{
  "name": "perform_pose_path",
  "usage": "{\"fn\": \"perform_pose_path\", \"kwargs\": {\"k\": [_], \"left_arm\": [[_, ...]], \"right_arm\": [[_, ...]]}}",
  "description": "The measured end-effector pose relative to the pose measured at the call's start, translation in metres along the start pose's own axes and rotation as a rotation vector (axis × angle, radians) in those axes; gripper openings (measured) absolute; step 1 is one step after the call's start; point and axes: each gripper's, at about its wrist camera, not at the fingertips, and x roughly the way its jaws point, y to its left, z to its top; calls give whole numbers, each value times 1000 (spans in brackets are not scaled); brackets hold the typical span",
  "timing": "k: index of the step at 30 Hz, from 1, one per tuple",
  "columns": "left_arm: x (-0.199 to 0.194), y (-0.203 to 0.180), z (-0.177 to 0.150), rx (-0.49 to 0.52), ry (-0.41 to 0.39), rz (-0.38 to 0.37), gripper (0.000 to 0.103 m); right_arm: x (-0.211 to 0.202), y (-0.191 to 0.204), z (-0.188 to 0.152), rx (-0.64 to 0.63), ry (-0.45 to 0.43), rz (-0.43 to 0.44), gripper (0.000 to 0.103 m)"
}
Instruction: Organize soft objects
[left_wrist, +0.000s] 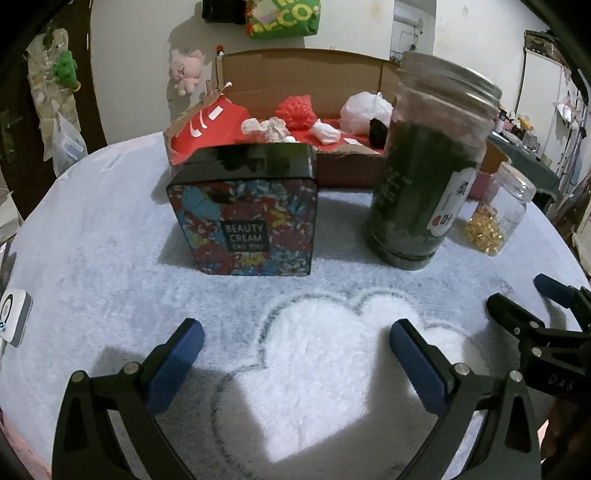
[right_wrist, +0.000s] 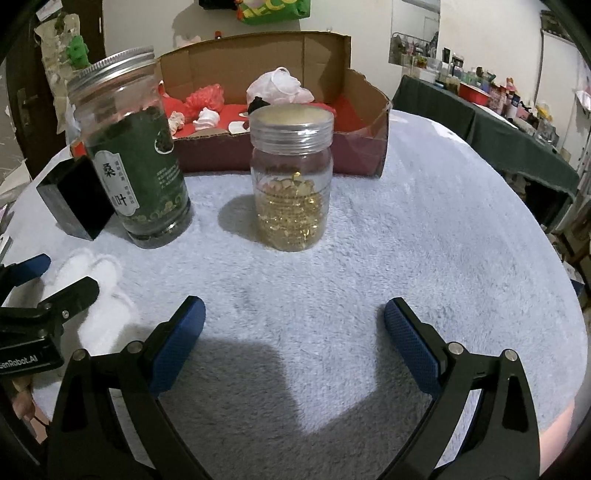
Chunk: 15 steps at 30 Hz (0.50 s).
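A cardboard box (left_wrist: 332, 66) (right_wrist: 365, 96) with a red lining stands at the back of the table. Inside lie soft things: a red mesh ball (left_wrist: 295, 112) (right_wrist: 205, 96), a white plastic bag (left_wrist: 365, 109) (right_wrist: 279, 86), crumpled white pieces (left_wrist: 266, 127) (right_wrist: 207, 118) and a black lump (left_wrist: 377, 132). My left gripper (left_wrist: 295, 354) is open over the white heart on the pale blue fleece cloth (left_wrist: 110, 236), holding nothing. My right gripper (right_wrist: 294, 332) is open too, empty, short of the clear jar.
In front of the box stand a patterned "Beauty Cream" tin (left_wrist: 245, 210) (right_wrist: 74, 197), a tall jar of green leaves (left_wrist: 428, 162) (right_wrist: 135, 155) and a small clear jar of golden capsules (left_wrist: 496, 212) (right_wrist: 291, 181). A white device (left_wrist: 13, 315) lies at the left edge.
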Motion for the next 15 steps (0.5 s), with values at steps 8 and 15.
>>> {"fn": "perform_pose_path", "kwargs": {"k": [8, 15], "left_arm": [[2, -1, 1, -3, 1, 15, 103], [2, -2, 1, -3, 2, 14, 103]], "right_arm": [[0, 1, 0, -1, 5, -6, 100], [0, 1, 1, -1, 5, -6, 101]]}}
